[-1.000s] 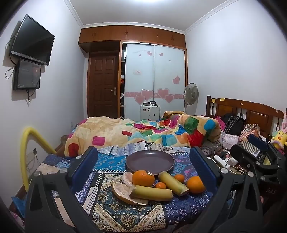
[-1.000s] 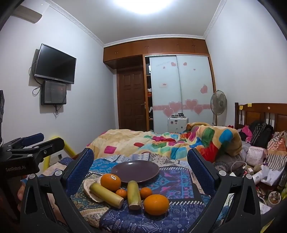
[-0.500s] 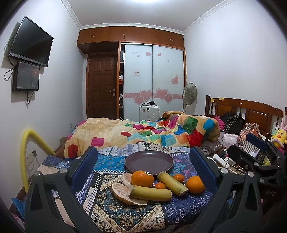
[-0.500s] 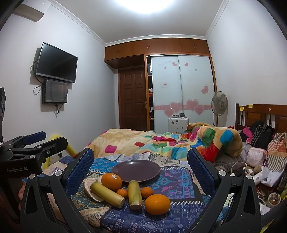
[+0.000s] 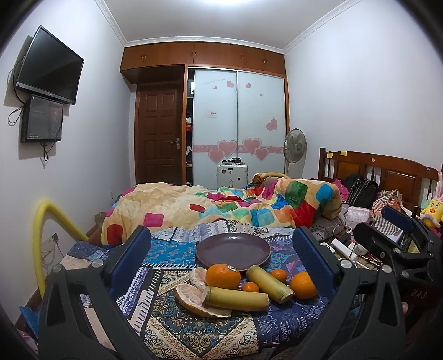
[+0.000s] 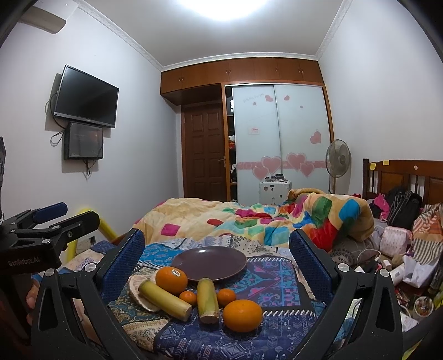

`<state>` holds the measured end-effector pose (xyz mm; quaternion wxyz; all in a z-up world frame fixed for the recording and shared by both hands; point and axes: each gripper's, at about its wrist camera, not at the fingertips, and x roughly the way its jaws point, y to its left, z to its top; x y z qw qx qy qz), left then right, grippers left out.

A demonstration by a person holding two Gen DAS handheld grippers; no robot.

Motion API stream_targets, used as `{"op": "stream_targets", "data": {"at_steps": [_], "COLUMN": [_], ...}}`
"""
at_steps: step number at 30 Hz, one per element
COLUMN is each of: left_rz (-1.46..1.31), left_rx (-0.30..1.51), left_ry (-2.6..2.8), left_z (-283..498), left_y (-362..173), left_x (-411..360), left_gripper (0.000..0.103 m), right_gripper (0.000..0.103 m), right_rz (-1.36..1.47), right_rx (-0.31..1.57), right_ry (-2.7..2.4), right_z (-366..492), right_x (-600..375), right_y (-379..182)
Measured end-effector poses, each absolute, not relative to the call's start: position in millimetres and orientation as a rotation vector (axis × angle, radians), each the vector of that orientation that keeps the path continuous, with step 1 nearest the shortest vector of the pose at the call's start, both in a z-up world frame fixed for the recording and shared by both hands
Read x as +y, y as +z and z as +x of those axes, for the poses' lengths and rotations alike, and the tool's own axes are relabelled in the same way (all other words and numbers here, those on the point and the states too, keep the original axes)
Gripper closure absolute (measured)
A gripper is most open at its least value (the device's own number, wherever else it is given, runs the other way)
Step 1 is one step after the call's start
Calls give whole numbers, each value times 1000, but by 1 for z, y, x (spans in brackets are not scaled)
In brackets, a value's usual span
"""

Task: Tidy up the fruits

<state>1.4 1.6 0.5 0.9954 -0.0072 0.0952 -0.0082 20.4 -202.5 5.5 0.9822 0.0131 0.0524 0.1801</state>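
White walls, bright ceiling light [image 6: 221,8]. Wall-mounted TV [image 5: 49,66] left. Brown door [image 5: 159,137], heart-stickered sliding wardrobe [image 5: 238,124]. Standing fan [image 5: 295,145]. Wooden headboard [image 5: 379,166]; colourful duvet [image 5: 221,205].

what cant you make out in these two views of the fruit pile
- Pomelo pieces: partly covered by the near sugarcane piece in the left wrist view, and in the right wrist view too.
- Sticker on the labelled orange: too small to read in either view.
- Small mandarin: mostly hidden between the canes, left wrist view.
- Items on the white cabinet: too small to identify.
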Motion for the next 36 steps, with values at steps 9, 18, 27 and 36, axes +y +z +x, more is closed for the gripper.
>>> {"op": "stream_targets", "data": {"at_steps": [9, 18, 27, 36], "left_rz": [-12, -10, -1, -2], "left_rx": [191, 192, 191, 191], "left_ry": [-15, -14, -8, -9], "left_z": [1, 2, 3, 3], "left_y": [0, -3, -4, -5], "left_x": [1, 1, 0, 1], "left_gripper": [0, 0, 0, 0], "right_gripper": [0, 0, 0, 0], "right_rz": [25, 30, 30, 35], "right_rx": [105, 117, 116, 117], "right_ry": [362, 365, 367, 371], "right_z": [20, 22, 22, 22], "right_x": [-203, -203, -202, -202], "right_y": [5, 4, 4, 3]}}
